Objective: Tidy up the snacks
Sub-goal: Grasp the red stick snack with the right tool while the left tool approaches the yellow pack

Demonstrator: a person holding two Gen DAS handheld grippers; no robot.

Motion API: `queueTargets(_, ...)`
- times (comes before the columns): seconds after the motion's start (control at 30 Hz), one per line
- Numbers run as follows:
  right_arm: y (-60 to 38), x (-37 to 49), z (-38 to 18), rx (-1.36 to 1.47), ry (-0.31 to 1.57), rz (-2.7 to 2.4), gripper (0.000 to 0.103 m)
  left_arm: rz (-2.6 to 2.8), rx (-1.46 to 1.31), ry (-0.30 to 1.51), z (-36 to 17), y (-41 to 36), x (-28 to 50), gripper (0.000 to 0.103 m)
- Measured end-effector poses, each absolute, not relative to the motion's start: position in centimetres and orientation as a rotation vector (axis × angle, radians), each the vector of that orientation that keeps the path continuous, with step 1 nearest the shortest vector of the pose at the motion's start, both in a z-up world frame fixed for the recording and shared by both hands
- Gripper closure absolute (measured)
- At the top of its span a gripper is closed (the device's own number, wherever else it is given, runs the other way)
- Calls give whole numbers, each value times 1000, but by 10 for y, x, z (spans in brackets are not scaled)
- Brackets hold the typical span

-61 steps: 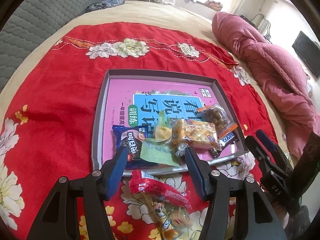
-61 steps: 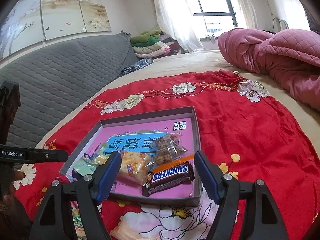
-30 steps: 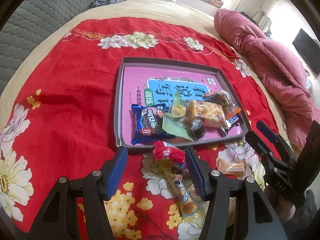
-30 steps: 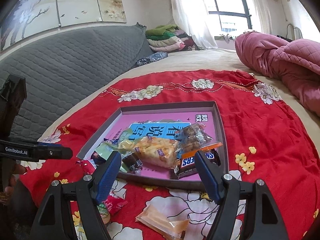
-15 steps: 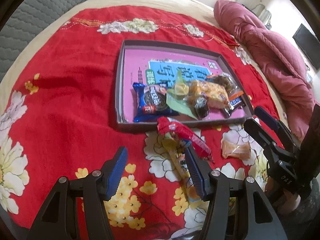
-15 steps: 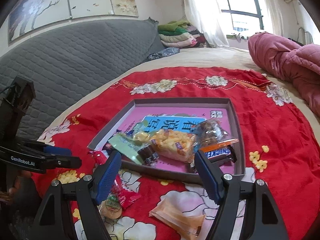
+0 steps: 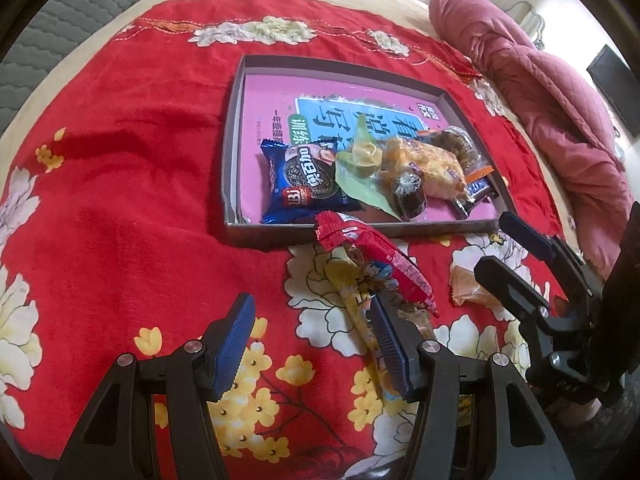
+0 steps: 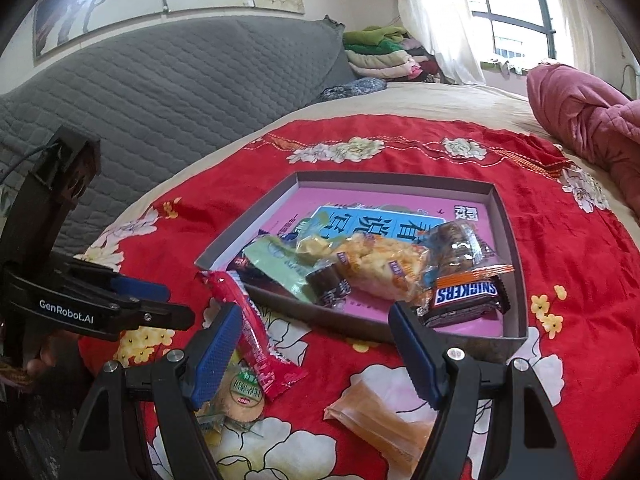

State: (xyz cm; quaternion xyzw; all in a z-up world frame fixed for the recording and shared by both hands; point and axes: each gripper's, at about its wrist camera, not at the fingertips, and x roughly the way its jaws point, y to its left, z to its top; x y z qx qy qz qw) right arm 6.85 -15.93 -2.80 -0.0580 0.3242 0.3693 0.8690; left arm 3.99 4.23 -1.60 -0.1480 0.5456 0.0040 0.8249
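The left gripper (image 7: pixel 310 336), spread and empty, hangs over the red packet (image 7: pixel 374 258) at the tray's (image 7: pixel 230 152) six o'clock wall; a pinch could also catch the yellow packet (image 7: pixel 352 292) beneath.

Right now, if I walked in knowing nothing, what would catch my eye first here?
Probably the bright red flowered blanket spread over the bed, with a shallow grey box in its middle holding a heap of snacks, a Snickers bar nearest the front right corner. Next, the loose snacks outside the box: a red packet leaning on its front edge and an orange packet lying on the blanket nearby.
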Motion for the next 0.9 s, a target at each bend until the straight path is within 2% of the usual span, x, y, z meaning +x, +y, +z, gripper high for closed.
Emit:
queueTargets(0.7,-128,66,-48,-204,740,862,28,-13,-381,1195,-30,50,40,41)
queueTargets(0.9,-121,67,-53,-220,755,877,35,-23,-387,1202,-32,49,41,41)
